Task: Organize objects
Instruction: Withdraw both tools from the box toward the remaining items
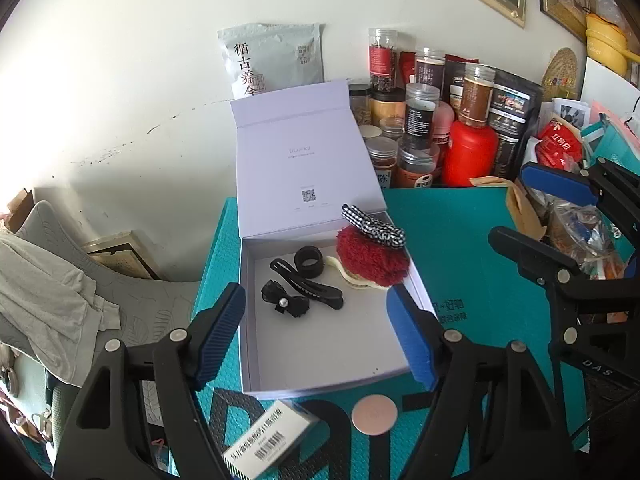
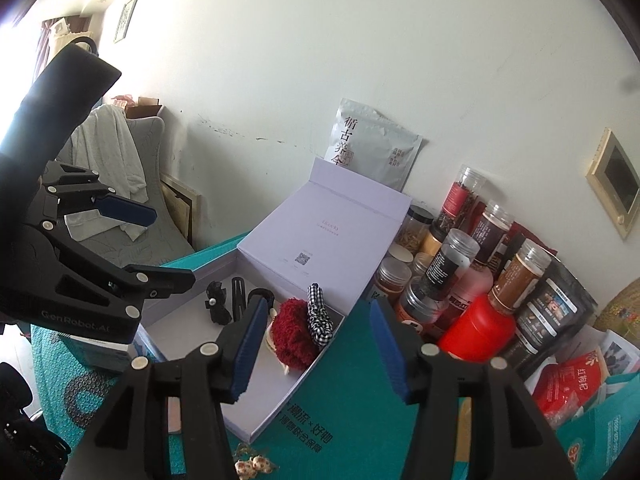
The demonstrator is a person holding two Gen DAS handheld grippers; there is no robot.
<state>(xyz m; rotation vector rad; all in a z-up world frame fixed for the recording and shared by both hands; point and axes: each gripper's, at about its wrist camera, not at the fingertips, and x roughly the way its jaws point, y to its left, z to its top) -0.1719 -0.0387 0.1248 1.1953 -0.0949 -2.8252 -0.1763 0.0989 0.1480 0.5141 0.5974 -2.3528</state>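
Two fuzzy scrunchies (image 1: 372, 258) in smooth white box (image 1: 320, 360)

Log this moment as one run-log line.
left gripper: open, empty | right gripper: open, empty | white box: lid up | inside: red scrunchie, checked scrunchie, black clips

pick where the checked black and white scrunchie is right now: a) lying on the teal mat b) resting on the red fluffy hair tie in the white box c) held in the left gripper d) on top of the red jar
b: the checked scrunchie lies on top of the red fluffy hair tie inside the open white box, and both grippers are open with nothing in them.
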